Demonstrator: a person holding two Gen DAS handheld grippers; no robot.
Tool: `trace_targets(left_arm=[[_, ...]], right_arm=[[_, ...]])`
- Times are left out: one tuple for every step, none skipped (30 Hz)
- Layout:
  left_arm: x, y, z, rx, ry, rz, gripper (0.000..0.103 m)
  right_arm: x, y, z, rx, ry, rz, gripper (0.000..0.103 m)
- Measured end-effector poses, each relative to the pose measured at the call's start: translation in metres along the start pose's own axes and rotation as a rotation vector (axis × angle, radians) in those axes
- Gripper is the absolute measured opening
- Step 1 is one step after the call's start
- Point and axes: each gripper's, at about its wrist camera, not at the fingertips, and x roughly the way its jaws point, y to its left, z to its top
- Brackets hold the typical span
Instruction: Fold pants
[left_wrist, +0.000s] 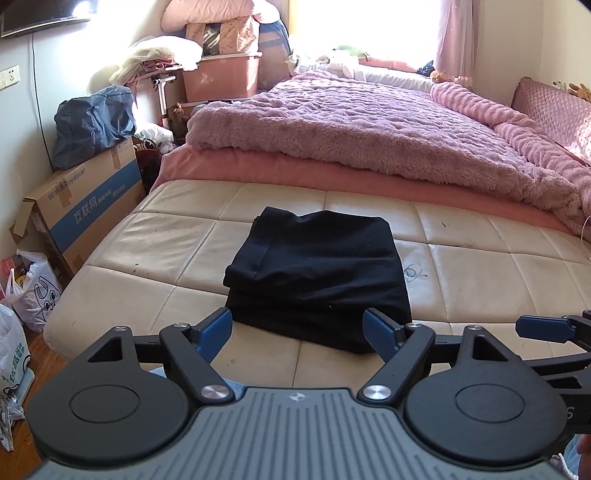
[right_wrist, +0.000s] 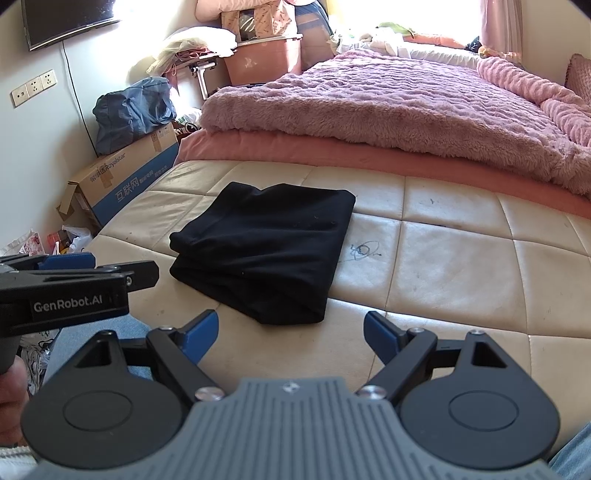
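We hold the left tongs (left_wrist: 297, 328) spread wide and empty at the near edge of the cream bed end (left_wrist: 147, 243). The right tongs (right_wrist: 291, 330) are likewise spread, gripping nothing, just beside them. Black pants (left_wrist: 317, 273) lie folded into a compact stack on the bed end, toward its left side, clear of both tongs. We judge the folding essentially done. Next move, if any: square the loose upper layer or simply withdraw.
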Motion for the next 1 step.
trace_targets(left_arm=[[-0.0001, -0.0002, 0.0002, -0.002, -0.001, 0.0, 0.094]], right_arm=[[0.0003, 0.0, 0.0, 0.0, 0.0, 0.001, 0.082]])
